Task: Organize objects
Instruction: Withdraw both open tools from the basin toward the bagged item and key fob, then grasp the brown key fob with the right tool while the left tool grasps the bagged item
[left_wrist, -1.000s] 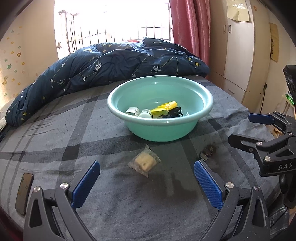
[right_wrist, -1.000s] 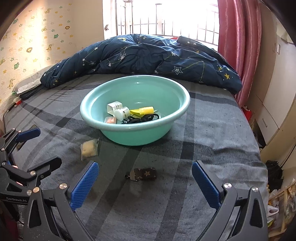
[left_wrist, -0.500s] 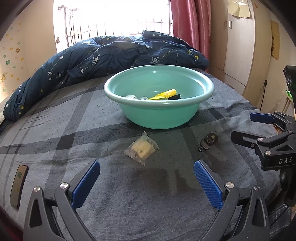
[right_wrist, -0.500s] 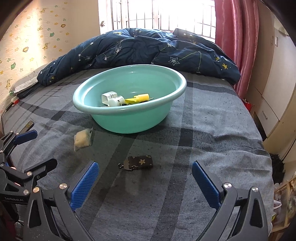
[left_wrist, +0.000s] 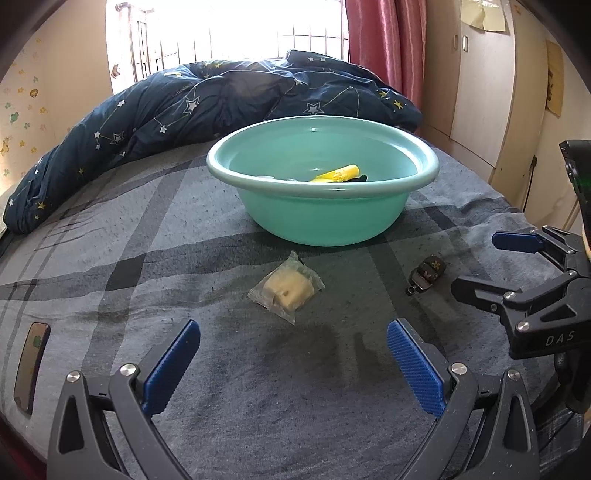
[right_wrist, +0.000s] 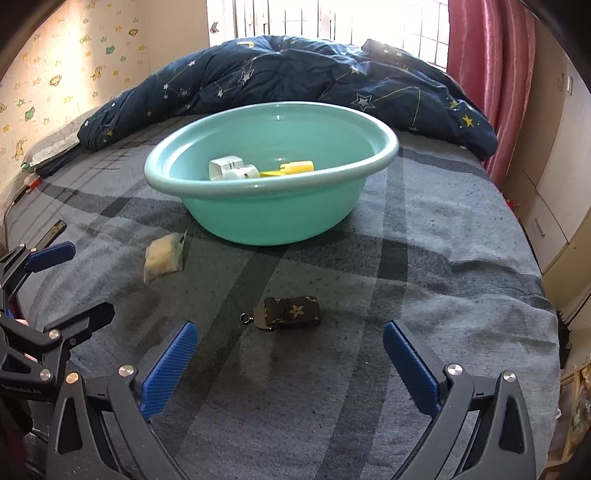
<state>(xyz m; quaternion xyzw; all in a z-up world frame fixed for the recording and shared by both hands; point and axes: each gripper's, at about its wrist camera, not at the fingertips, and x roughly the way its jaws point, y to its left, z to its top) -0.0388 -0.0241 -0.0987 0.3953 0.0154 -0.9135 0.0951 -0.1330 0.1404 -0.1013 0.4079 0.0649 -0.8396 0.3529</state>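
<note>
A teal basin stands mid-bed, holding a yellow tube and a white bottle. In front of it lies a clear packet with a yellow block. A brown patterned key pouch lies to the packet's right. My left gripper is open, low over the bed just short of the packet. My right gripper is open just short of the pouch. The left gripper also shows in the right wrist view.
A dark phone lies on the grey checked bedspread at the left. A navy star-print duvet is heaped behind the basin. Wardrobe doors and a red curtain stand right of the bed.
Both grippers have dropped lower and moved closer to the bed, so the packet and pouch sit nearer their fingers. The basin now shows more side-on. Both stayed open.
</note>
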